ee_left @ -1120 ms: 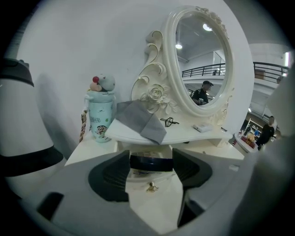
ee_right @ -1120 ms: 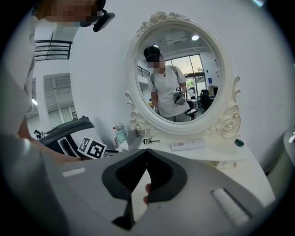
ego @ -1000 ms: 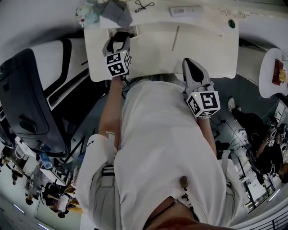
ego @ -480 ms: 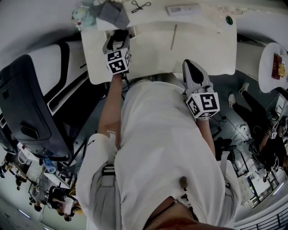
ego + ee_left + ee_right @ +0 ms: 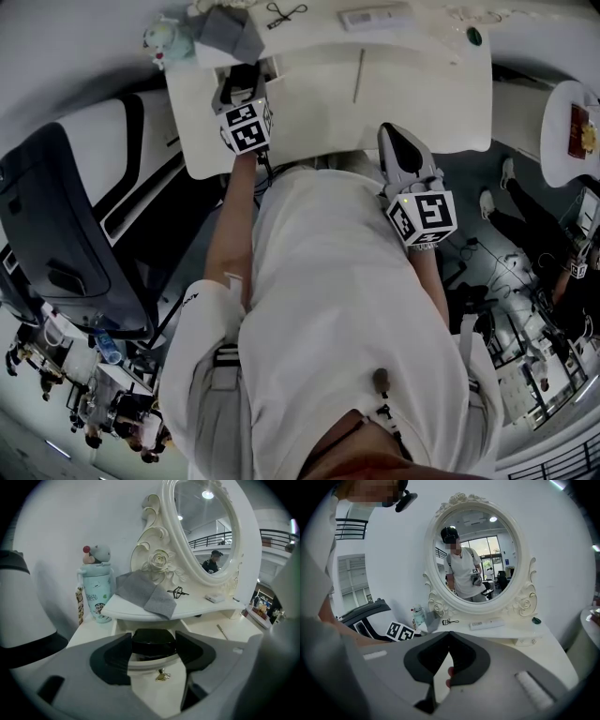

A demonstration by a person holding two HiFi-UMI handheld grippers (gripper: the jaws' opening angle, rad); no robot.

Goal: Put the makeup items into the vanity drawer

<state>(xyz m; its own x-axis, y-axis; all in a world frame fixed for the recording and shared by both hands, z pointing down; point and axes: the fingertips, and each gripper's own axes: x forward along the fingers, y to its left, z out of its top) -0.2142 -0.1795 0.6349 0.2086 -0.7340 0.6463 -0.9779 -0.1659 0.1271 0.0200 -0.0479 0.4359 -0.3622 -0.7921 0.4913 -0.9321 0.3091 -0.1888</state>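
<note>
The mirror (image 5: 471, 555) stands at the back of the worktop (image 5: 422, 103), above a raised shelf (image 5: 197, 607). On the shelf lie a cloth (image 5: 145, 592) at left, an eyelash curler (image 5: 177, 592) beside it and a flat box (image 5: 486, 624) further right. A bottle (image 5: 97, 595) stands left of the shelf, a plush toy (image 5: 97, 554) on it. Before the shelf's left end, a jar (image 5: 153, 645) sits between the jaws of the left tool (image 5: 153, 638).

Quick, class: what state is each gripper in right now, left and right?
Left gripper: fingers closed on a black-topped jar.
Right gripper: fingers closed, holding nothing.
</note>
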